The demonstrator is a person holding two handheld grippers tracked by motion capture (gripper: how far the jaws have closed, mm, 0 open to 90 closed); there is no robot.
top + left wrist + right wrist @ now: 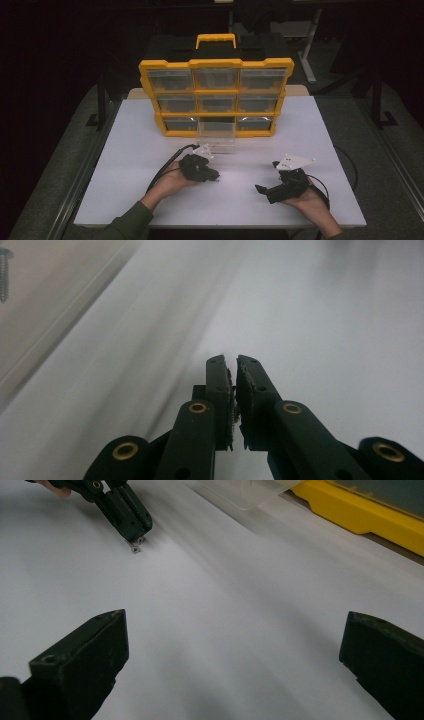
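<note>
The left gripper (216,176) is sitting low over the middle of the white worktop (140,150), its jaws drawn nearly together with only a thin slit between the pads (227,390). In the right gripper view its tips (131,526) are coming down on a small screw (135,545) that is lying on the worktop right under them; whether the jaws are actually pinching the screw or just touching it, I cannot tell. The left hand (172,185) is reaching in from the near edge, a green sleeve (127,222) behind it.

Just beyond the left gripper, a clear plastic drawer (216,136) is standing pulled out of the organiser, resting on the worktop toward the far edge. In the left gripper view another screw (5,275) is showing through the drawer's clear wall (55,305).

The right gripper (267,176) is resting near the front right corner of the worktop, held by the right hand (312,202), with its jaws spread wide and nothing between them.

Behind the drawer, a yellow organiser (216,97) with 9 clear-fronted compartments in 3 rows is standing upright along the far edge, a black and yellow handle (216,41) on top. No writing on it is legible.
</note>
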